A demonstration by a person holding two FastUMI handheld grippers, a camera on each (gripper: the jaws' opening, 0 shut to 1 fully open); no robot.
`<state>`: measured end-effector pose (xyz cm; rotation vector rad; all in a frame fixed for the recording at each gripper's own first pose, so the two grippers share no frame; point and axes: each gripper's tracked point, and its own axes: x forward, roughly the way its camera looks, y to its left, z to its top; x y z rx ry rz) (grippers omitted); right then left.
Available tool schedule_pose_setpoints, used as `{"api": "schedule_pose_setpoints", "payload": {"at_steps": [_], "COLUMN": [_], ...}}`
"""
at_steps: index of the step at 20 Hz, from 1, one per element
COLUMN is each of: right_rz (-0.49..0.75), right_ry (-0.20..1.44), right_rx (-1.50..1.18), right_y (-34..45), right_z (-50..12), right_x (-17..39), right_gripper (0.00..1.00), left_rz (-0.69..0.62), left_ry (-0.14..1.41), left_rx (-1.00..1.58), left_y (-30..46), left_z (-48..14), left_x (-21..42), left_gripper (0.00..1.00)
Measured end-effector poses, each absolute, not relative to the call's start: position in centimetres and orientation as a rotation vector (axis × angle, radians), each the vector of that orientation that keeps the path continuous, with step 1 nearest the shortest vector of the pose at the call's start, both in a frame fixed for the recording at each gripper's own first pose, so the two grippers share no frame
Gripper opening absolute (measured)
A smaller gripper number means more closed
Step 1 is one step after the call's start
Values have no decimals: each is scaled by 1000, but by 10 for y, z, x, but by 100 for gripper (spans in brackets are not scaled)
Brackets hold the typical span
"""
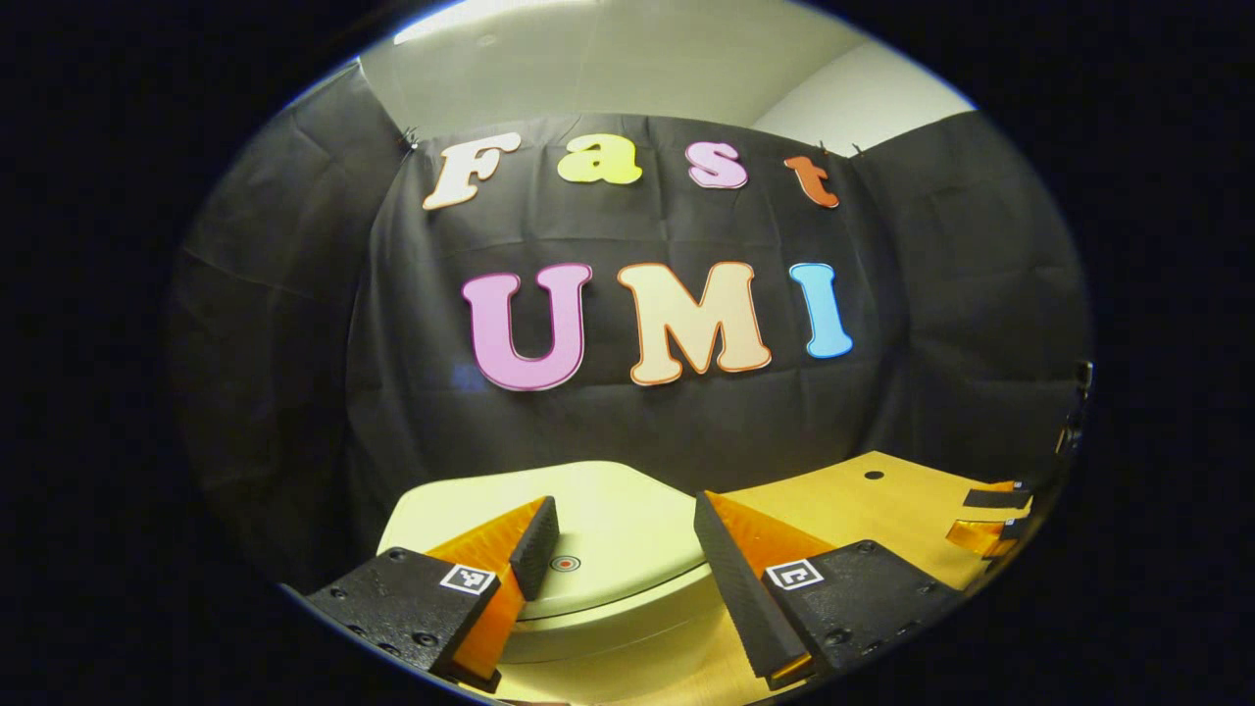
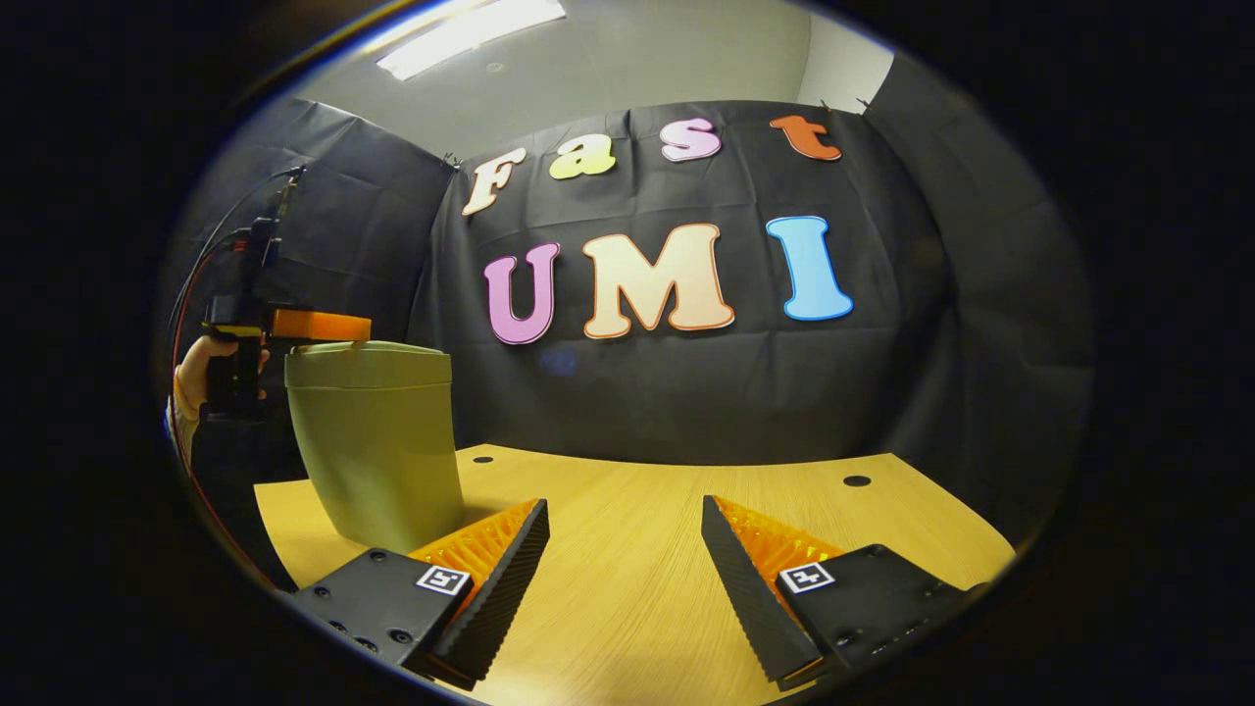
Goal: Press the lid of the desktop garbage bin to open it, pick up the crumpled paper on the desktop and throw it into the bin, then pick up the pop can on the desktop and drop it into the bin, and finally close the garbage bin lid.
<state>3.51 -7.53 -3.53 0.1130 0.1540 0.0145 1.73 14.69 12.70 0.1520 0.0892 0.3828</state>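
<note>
In the left gripper view, the left gripper (image 1: pixel 623 534) hangs above the garbage bin (image 1: pixel 588 559), and its two fingers stand well apart with nothing between them. The pale yellow-green lid (image 1: pixel 618 510) of the bin is down, so the bin is closed. A small round red mark (image 1: pixel 565 563) sits on the lid, just beside the tip of the left finger (image 1: pixel 534 544), in the gap between the two fingers. I cannot tell if a finger touches the lid. To the right of the bin lies the wooden desktop (image 1: pixel 882 510), with a small dark hole (image 1: pixel 873 475) in it. At the far right edge of this view, the fingertips of the right gripper (image 1: pixel 990 515) show over the desktop.

In the right gripper view, the right gripper (image 2: pixel 623 549) is low over the bare desktop (image 2: pixel 637 529), its fingers also well apart and holding nothing. The bin (image 2: pixel 377 441) stands upright on the left side of the desktop, to the left of this gripper and a little farther, apart from its left finger (image 2: pixel 495 579). The left gripper (image 2: pixel 294 328) is at the level of the lid, at the bin's left top edge, and a hand (image 2: pixel 201 373) holds it from behind.
</note>
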Motion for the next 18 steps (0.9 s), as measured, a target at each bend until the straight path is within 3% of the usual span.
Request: {"api": "schedule_pose_setpoints", "payload": {"at_steps": [3,18], "right_rz": [14,98], "right_ry": [164,182], "right_rx": [118,135], "right_y": [-75,-42], "right_z": [-38,-41], "right_x": [36,36], "right_gripper": [98,98], "left_rz": [404,539], "left_ry": [74,95], "left_rx": [140,129], "left_y": [149,163], "left_z": [128,116], "left_x": [16,12], "left_gripper": [84,92]}}
